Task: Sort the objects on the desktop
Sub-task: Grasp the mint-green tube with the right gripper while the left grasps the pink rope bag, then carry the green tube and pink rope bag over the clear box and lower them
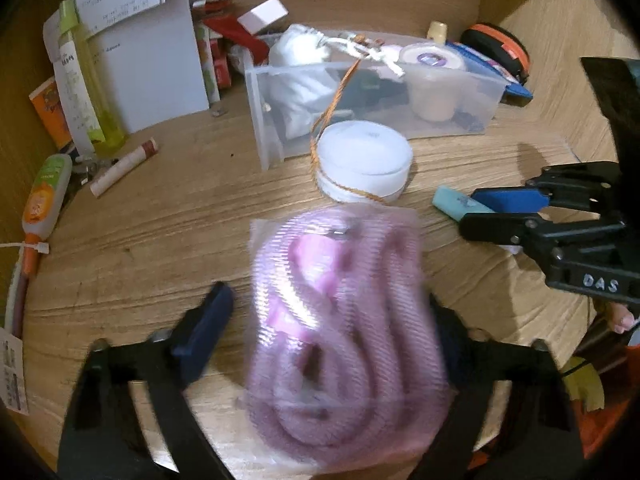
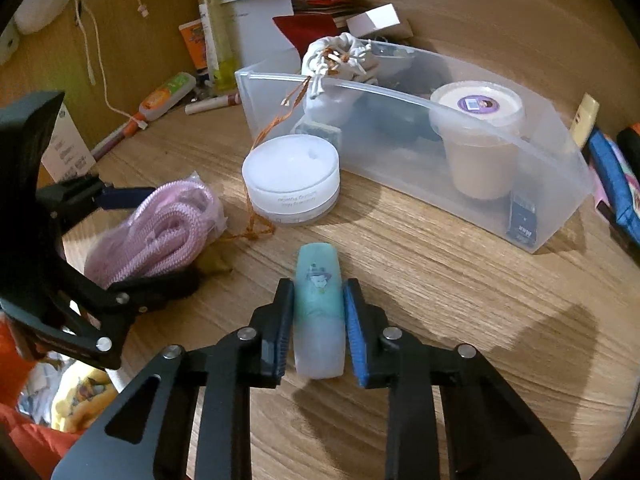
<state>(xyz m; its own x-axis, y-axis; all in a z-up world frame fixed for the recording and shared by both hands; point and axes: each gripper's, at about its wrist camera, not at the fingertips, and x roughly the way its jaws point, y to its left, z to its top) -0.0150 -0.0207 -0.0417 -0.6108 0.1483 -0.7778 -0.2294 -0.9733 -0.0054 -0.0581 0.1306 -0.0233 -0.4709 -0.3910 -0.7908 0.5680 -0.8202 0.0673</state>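
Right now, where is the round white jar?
The jar sits on the desk just in front of the clear bin, with the pink rope bag to its left in the right wrist view.
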